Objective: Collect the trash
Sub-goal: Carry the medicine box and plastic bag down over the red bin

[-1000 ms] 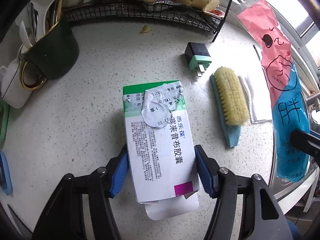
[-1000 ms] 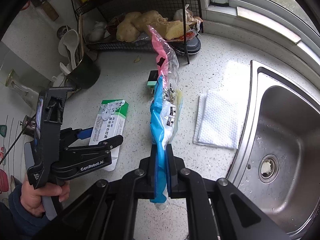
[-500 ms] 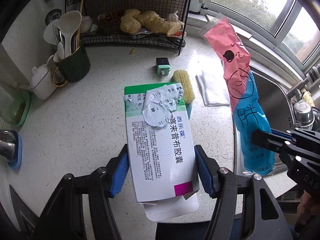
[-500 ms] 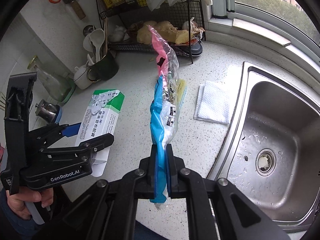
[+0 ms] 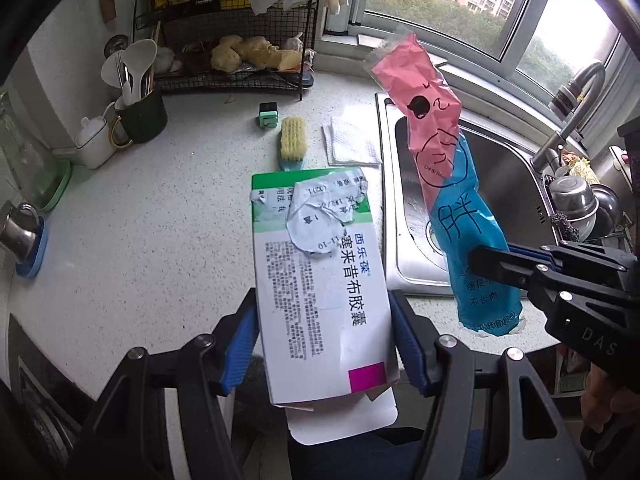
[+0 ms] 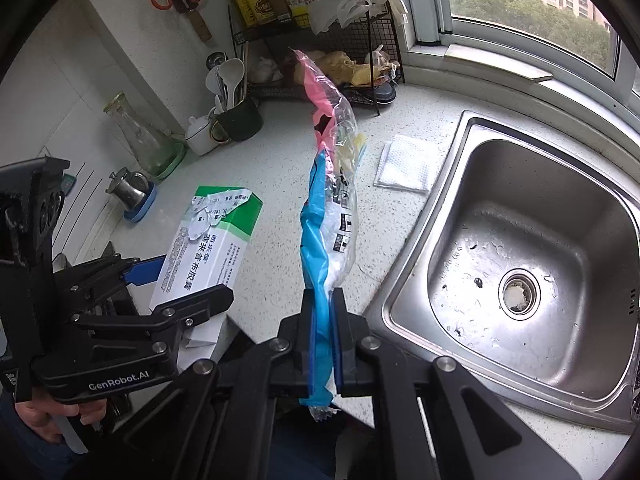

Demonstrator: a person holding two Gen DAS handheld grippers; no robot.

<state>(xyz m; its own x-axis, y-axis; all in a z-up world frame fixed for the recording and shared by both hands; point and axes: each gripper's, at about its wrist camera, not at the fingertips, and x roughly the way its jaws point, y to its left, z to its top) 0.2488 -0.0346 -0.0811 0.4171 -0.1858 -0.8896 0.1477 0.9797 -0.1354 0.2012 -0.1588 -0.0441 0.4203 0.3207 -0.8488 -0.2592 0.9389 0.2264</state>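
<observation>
Steel sink point(image 6: 500, 216) nr wrapper point(image 6: 326, 216), brush point(image 5: 292, 145) behind box point(image 5: 320, 280)

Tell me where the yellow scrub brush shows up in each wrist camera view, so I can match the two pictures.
Left wrist view: the scrub brush lies on the counter at upper centre, just beyond the medicine box.
Right wrist view: mostly hidden behind the held pink and blue wrapper; only a yellow sliver peeks out.
Shared landmark: the folded white cloth beside it.

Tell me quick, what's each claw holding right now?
Left gripper clamped on the medicine box. Right gripper shut on the pink-and-blue wrapper. Both held above the counter, nothing blocking.
</observation>
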